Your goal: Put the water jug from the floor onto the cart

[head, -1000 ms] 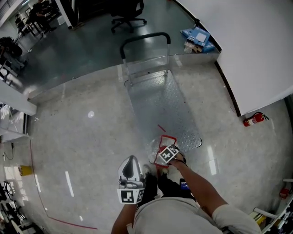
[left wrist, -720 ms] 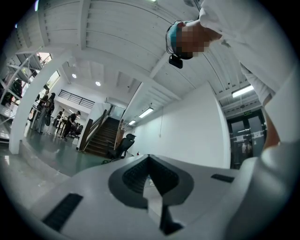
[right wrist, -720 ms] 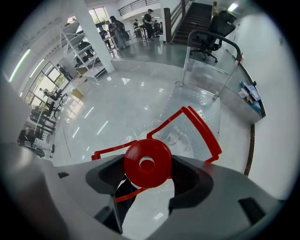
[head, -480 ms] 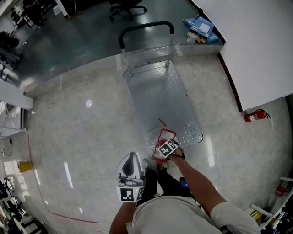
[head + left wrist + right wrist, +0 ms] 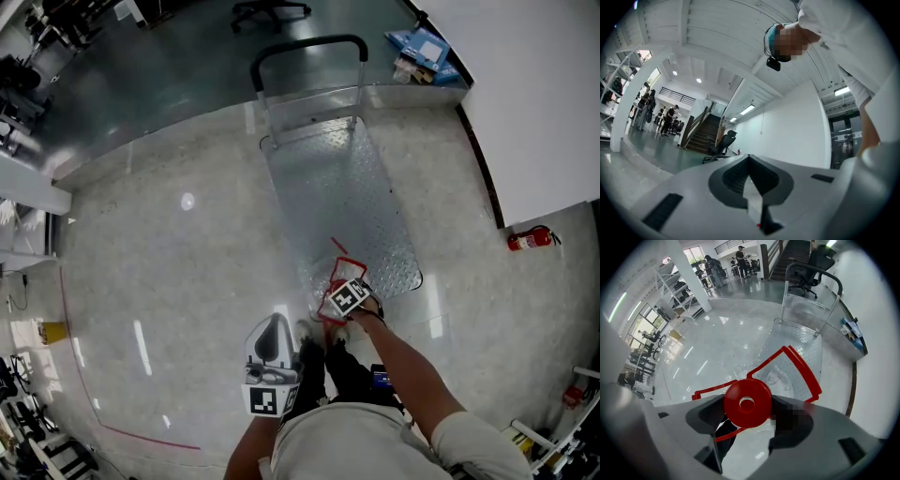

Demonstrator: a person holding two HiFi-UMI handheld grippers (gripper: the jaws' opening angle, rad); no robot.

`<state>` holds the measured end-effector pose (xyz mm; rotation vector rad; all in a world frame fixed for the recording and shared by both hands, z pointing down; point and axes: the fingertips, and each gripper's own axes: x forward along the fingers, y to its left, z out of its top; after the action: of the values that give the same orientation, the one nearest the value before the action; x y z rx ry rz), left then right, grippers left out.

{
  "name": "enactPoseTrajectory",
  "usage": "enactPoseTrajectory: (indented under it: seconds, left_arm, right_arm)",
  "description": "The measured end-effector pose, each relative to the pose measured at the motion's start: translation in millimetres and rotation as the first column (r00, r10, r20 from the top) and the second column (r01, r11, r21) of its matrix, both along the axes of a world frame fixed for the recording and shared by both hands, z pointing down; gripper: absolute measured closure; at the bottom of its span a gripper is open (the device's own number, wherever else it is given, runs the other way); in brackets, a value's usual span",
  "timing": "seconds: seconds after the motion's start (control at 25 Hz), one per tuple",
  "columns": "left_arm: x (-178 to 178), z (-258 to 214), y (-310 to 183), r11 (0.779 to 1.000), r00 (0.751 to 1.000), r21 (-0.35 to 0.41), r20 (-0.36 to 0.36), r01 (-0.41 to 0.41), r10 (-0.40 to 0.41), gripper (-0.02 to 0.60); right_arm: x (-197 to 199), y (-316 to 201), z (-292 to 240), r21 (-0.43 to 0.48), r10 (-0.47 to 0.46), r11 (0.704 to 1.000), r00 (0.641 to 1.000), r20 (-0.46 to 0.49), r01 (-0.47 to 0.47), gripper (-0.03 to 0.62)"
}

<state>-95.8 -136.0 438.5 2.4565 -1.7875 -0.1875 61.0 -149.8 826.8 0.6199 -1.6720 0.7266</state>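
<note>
The water jug (image 5: 330, 284) is clear plastic with a red cap (image 5: 746, 403) and a red folding handle (image 5: 802, 367). My right gripper (image 5: 337, 307) is shut on its neck just under the cap and holds it at the near end of the cart (image 5: 328, 187). The cart is a checker-plate metal deck with a black push handle (image 5: 309, 47) at its far end. In the right gripper view the right gripper (image 5: 747, 409) has the cap between its jaws, with the cart deck beyond. My left gripper (image 5: 270, 337) is shut, holds nothing and points up at the ceiling (image 5: 717, 42).
A white wall (image 5: 534, 94) runs along the right, with a red fire extinguisher (image 5: 531, 240) at its foot and blue boxes (image 5: 422, 52) at the far corner. An office chair (image 5: 272, 11) stands beyond the cart. A red tape line (image 5: 141, 439) crosses the floor at the left.
My right gripper has carried the jug a little forward, toward the cart's near end. The left gripper has hardly moved.
</note>
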Motion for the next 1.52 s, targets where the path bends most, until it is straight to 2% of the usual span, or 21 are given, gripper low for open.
enactPoseTrajectory:
  seconds: [0.32,0.68,0.96,1.24,1.36,1.4,1.44,1.52]
  left_arm:
    - [-6,11,-5,1.000,1.000,-0.018,-0.011,0.012,-0.012,0.578]
    - [-5,6,-5,1.000,1.000,-0.007,-0.008,-0.007,0.007,0.578]
    - [-11,4,-3,1.000,1.000,-0.001,-0.015,0.005,-0.005,0.578]
    - [-15,0,1,1.000,0.999,0.016,-0.038,0.005,-0.004,0.578]
    - [-16,-5,1,1.000,0.998,0.018,-0.059,0.004,-0.003,0.578]
    - [-15,-7,1,1.000,0.998,0.020,-0.064,0.004,-0.003,0.578]
    - [-15,-9,0,1.000,0.998,0.024,-0.066,0.003,-0.001,0.578]
    - [-12,-14,2,0.999,0.998,0.037,-0.065,-0.007,0.009,0.578]
  right_arm:
    - [-7,-4,3,0.002,-0.015,1.000,1.000,0.004,0.015,0.289]
    - [-11,6,4,0.004,-0.033,0.999,0.999,-0.007,0.033,0.289]
    - [-10,3,-5,0.037,-0.051,0.998,0.998,-0.019,0.052,0.289]
    - [-10,1,-29,0.070,-0.021,0.997,1.000,-0.003,0.021,0.289]
    - [-10,2,-47,0.083,0.017,0.996,0.999,0.036,-0.020,0.292]
    - [-10,2,-55,0.095,0.036,0.995,0.998,0.053,-0.040,0.297]
    - [-9,0,-65,0.115,0.058,0.991,0.996,0.069,-0.065,0.338]
    - [-4,-4,-88,0.183,0.108,0.975,0.989,0.101,-0.126,0.482]
